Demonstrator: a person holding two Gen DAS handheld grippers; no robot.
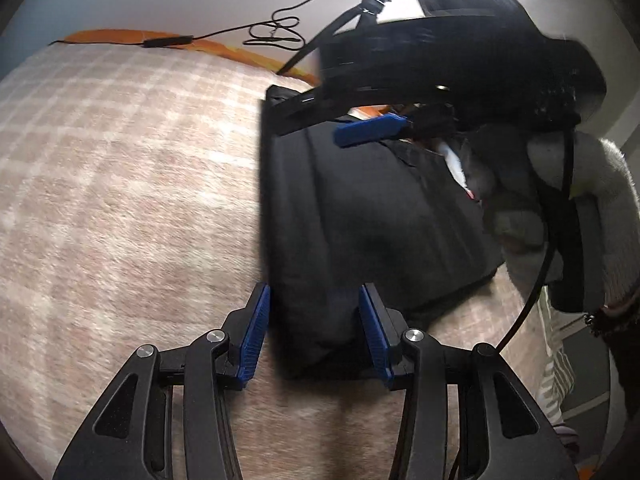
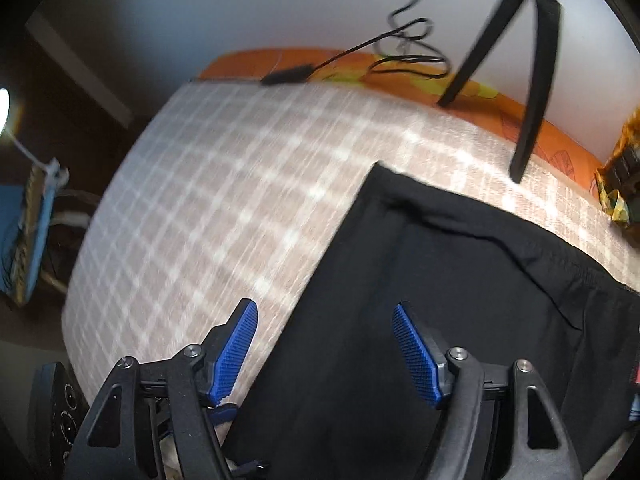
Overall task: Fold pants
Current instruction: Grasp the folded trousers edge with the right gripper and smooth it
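Folded black pants (image 1: 372, 216) lie on a checked beige blanket (image 1: 120, 200). Their near corner bulges between the blue pads (image 1: 256, 332) of my left gripper (image 1: 316, 336), which is shut on that thick fold. From above, my right gripper (image 2: 326, 350) points steeply down at the pants (image 2: 460, 300), near their left edge. It is open: one pad hangs over the blanket (image 2: 220, 200), the other over the cloth, and nothing is pressed between them. One of its blue fingers (image 1: 372, 130) shows over the far end of the pants in the left wrist view.
An orange sheet (image 2: 288, 60) edges the far side of the blanket. On it lie a black cable with an adapter (image 2: 286, 76) and two black tripod legs (image 2: 532, 120). A person's grey fuzzy sleeve (image 1: 600, 200) is at the right. The bed's edge drops off at the left (image 2: 72, 280).
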